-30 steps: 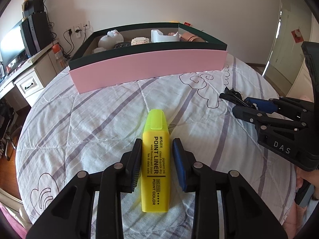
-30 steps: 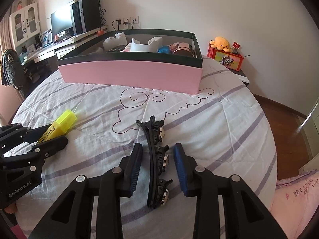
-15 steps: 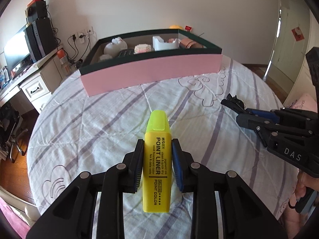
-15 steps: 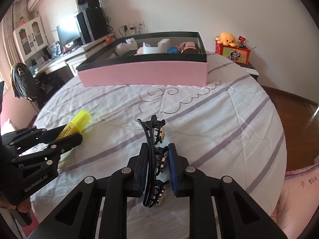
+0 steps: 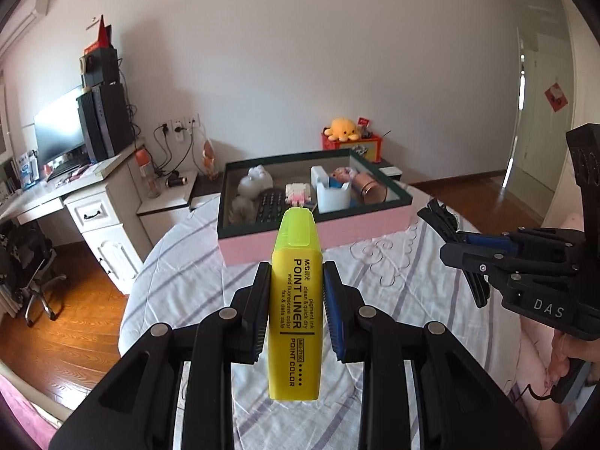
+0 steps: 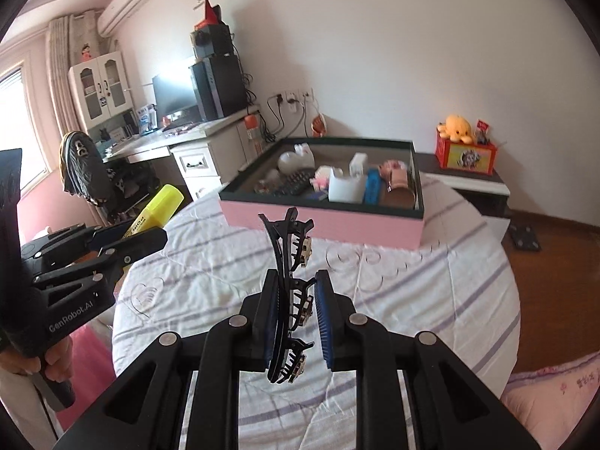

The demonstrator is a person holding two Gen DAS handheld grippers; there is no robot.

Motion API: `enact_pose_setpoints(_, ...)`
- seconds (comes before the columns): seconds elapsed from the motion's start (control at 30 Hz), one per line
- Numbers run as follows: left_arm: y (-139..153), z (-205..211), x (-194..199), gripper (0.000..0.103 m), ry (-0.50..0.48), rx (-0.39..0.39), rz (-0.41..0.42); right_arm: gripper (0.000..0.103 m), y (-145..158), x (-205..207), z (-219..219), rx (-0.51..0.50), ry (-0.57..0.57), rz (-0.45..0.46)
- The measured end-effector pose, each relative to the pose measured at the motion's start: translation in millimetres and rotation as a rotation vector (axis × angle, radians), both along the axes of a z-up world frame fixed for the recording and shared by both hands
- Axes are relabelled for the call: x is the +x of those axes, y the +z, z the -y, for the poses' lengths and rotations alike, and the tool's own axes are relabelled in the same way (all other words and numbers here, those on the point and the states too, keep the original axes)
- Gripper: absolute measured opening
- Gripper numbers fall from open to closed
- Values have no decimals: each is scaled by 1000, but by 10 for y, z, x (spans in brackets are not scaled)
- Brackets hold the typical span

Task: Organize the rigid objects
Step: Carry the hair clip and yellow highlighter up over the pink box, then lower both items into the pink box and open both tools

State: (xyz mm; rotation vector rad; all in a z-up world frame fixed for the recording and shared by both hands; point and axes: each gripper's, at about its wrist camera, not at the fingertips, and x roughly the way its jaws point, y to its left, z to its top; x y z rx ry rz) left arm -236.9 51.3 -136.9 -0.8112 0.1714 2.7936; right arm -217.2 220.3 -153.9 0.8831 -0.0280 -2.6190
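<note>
The left tool (image 5: pixel 296 300) is clamped on a flat, glossy yellow plastic highlighter (image 5: pixel 296 311) printed "POINT LINER" in black, cap pointing to 12 o'clock, lifted clear of the bed. The right tool (image 6: pixel 296 318) is clamped on a long, curved black plastic hair clip (image 6: pixel 288 292) with toothed edges and small pale square studs, also held above the bed.

Only the left wrist view shows the highlighter's label and its translucent cap; the right wrist view shows just the cap end sticking out of the left tool at 9 o'clock. Only the right wrist view shows the clip's full curve and teeth; in the left wrist view it is a dark tip poking from the right tool (image 5: pixel 465 242) at 3 o'clock. The right wrist view also takes in a white air conditioner (image 6: pixel 125 2) at 11 o'clock and a hand (image 6: pixel 37 367) wrapped round the left tool's handle.

The bed (image 5: pixel 393 273) wears a soft, quilted white cover with lilac stripes and stitched curls. At 12 o'clock on it sits a rigid rectangular box with pink sides and a dark green rim (image 5: pixel 360 225), holding a white figurine (image 5: pixel 255 185), a dark keypad (image 5: pixel 270 206), a white tape dispenser (image 5: pixel 330 191) and a coppery cylinder (image 5: pixel 369 189). Beyond, a plush orange octopus (image 5: pixel 343 129) sits on a red box (image 5: pixel 369 148). A white bench (image 5: pixel 75 191) at 9 o'clock carries a monitor (image 5: pixel 58 131).
</note>
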Motion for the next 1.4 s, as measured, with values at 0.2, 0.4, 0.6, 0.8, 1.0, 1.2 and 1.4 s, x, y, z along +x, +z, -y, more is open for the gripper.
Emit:
enact_pose_setpoints(0.2, 196, 60, -210, 27, -21, -4, -26, 19, 218, -196, -2, 35, 17, -38)
enact_pose_setpoints(0.4, 302, 52, -739, 27, -50, -14, -10, 19, 426, -655, -62, 89, 12, -63)
enact_pose_setpoints(0.6, 284, -44, -1460, 27, -61, -32, 38, 19, 444, -1314, -100, 137, 8, -28)
enact_pose_setpoints(0.8, 138, -241, -2287, 27, -104, -50, 134, 19, 241, -2113, -100, 172, 2, 51)
enact_pose_setpoints(1.0, -130, -503, -2913, 27, -93, -108, 212, 19, -101, -2715, -60, 207, -13, 139)
enact_pose_setpoints(1.2, -375, -712, -3272, 27, -110, -144, 276, 19, -341, -3072, -38, 253, -33, 194)
enact_pose_setpoints(1.4, -543, -807, -3421, 27, -107, -163, 309, 19, -471, -3306, -24, 274, -31, 240)
